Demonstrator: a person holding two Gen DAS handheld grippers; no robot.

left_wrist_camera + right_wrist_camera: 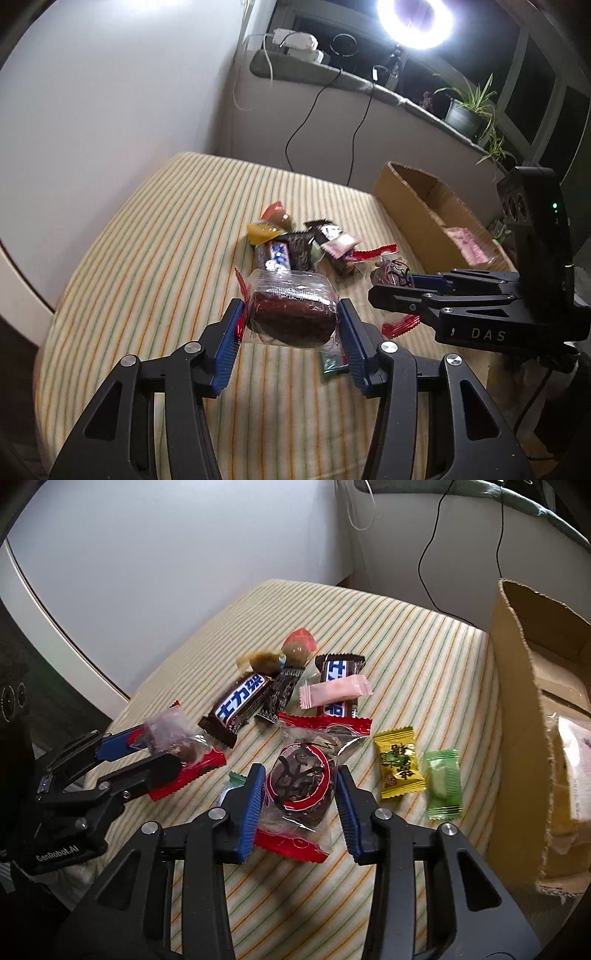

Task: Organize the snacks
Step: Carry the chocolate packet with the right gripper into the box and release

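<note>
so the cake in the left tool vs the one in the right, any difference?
The left cake shows a plain dark top through clear wrap; the right cake shows a red ring and black characters. The left cake is lifted off the cloth; the right cake's lower wrapper end looks to touch it. Both are dark, round, in clear packets with red ends, each clamped.

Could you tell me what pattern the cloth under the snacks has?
The cloth is cream with thin orange and green stripes, clearest in the right wrist view.

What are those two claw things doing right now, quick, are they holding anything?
Left gripper: closed on a clear-wrapped dark cake.
Right gripper: closed on a red-edged wrapped cake.
</note>
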